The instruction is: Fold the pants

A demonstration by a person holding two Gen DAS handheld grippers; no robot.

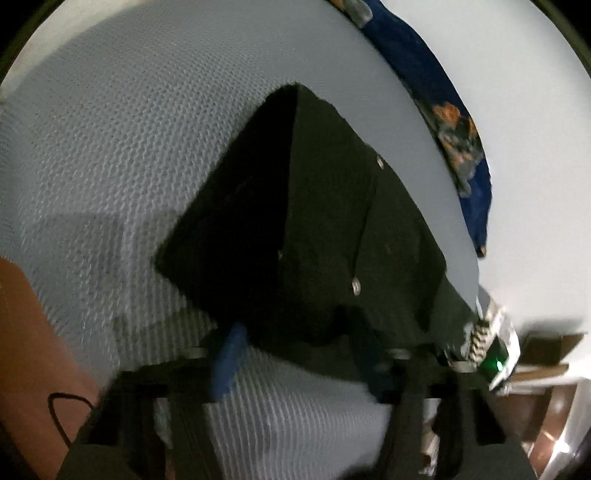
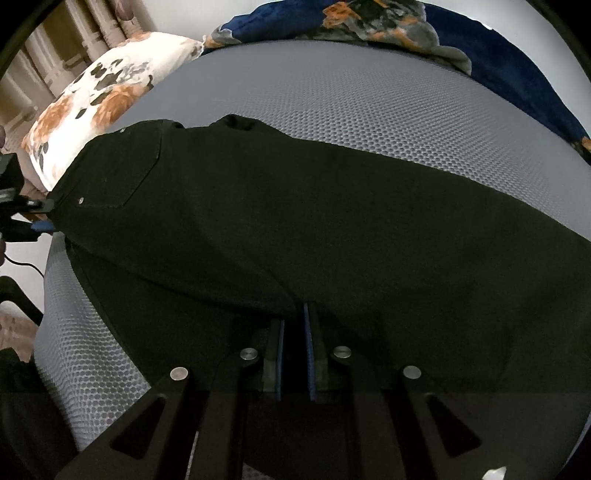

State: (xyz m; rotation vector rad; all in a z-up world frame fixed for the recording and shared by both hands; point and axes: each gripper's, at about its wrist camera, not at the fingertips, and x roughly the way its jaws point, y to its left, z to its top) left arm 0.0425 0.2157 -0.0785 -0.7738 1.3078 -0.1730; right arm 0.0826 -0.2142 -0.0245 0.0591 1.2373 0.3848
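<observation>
Black pants (image 2: 295,229) spread lengthwise over grey honeycomb-mesh mattress (image 2: 369,110), waistband and riveted back pocket toward left claw (image 2: 40,214), long leg section running away to the far side of right claw (image 2: 293,332). Right claw pointed steeply down, blue-lined fingers (image 2: 306,354) drawn nearly together and pinching a fold of the black fabric between them, cloth bunched directly ahead of the tips. Left claw, seen from the right wrist at the waistband edge, one finger above and one blue-tipped finger below the hem; from its own wrist view, blurred, blue finger (image 1: 229,365) at the near left, the other finger hidden under dark cloth, jaws partway apart with the waistband corner of the pants (image 1: 314,221) between or over them; firm contact of the pads not discernible. Two metal rivets (image 1: 356,286) on the pocket just ahead of the left claw. Floral pillow (image 2: 96,96) beyond the waistband, behind the left claw. Dark blue blanket with orange flowers (image 2: 406,26) along the far edge of the mattress, well apart from both claws. Bare forearm (image 1: 33,350) at the left margin of the left wrist view, thin black cable looped beside it.
</observation>
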